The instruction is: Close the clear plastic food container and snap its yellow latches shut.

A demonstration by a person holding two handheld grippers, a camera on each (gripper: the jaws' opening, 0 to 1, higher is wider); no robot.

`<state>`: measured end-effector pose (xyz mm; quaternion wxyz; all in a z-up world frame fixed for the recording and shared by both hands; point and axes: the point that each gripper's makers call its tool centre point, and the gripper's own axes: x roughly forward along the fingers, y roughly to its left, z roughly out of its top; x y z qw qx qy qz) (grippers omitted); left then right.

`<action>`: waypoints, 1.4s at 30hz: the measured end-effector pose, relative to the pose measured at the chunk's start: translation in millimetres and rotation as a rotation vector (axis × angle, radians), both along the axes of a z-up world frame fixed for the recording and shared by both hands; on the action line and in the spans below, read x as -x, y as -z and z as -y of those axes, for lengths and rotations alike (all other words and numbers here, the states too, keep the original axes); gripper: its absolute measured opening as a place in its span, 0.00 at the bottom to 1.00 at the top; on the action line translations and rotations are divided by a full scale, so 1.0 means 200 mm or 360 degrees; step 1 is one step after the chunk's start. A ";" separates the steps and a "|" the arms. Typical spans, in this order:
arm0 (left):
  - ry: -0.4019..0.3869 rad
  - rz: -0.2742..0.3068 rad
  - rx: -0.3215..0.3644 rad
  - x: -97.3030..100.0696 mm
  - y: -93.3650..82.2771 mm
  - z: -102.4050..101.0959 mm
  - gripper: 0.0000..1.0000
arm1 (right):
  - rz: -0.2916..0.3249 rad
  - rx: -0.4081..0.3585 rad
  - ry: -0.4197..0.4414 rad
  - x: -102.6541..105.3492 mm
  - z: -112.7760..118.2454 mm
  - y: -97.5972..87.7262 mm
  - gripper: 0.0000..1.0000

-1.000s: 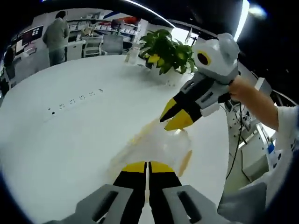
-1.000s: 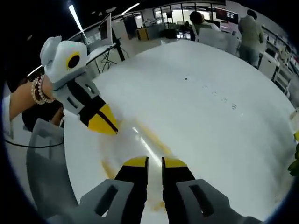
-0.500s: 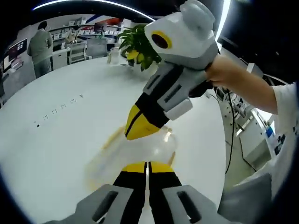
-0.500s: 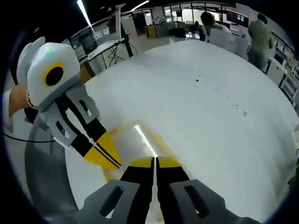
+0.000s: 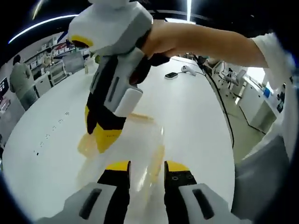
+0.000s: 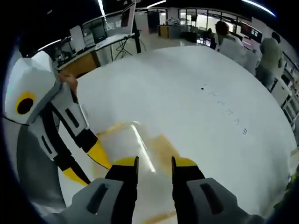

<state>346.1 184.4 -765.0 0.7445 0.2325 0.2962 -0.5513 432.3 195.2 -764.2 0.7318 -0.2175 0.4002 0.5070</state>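
Resting on the white table (image 5: 196, 116), the clear plastic food container (image 5: 135, 140) occupies the lower centre of the left gripper view, its outline blurred and its yellow latches (image 5: 156, 161) visible as amber strips along its edges. The left gripper (image 5: 145, 167) rises from the bottom of that frame with its yellow-tipped jaws parted and a plain gap between them, grasping nothing; the container lies just beyond the tips. The right gripper (image 5: 105, 140) descends from the upper left of the same frame, held by a hand (image 5: 163, 39), and its yellow tip sits at the container's left side; whether the jaws are parted there cannot be told. In the right gripper view, the right gripper (image 6: 154, 163) rises from the bottom with jaws released and spaced apart, the container (image 6: 135, 144) lying just ahead at lower centre. The left gripper (image 6: 100, 156) enters that frame from the left, its yellow tips at the container's left edge. People stand at desks (image 6: 243, 44) in the upper right of this view.
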 end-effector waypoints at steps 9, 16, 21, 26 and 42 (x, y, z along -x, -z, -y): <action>0.0209 0.0235 -0.0065 0.02 0.01 0.02 0.27 | -0.0098 0.0136 -0.0301 0.02 -0.01 0.04 0.27; 0.0259 0.0311 -0.0105 0.02 0.03 0.04 0.31 | -0.0196 0.0305 -0.0569 0.10 0.00 0.06 0.34; 0.0285 0.0408 -0.0144 -0.01 0.03 0.04 0.27 | -0.0238 0.0424 -0.0675 0.13 -0.02 0.06 0.34; 0.0279 0.0452 -0.0154 -0.02 0.03 0.06 0.27 | -0.0280 0.0512 -0.0713 0.13 -0.03 0.07 0.34; 0.0380 0.0586 -0.0413 -0.03 0.06 0.07 0.29 | -0.0304 0.0794 -0.0803 0.15 -0.03 0.08 0.34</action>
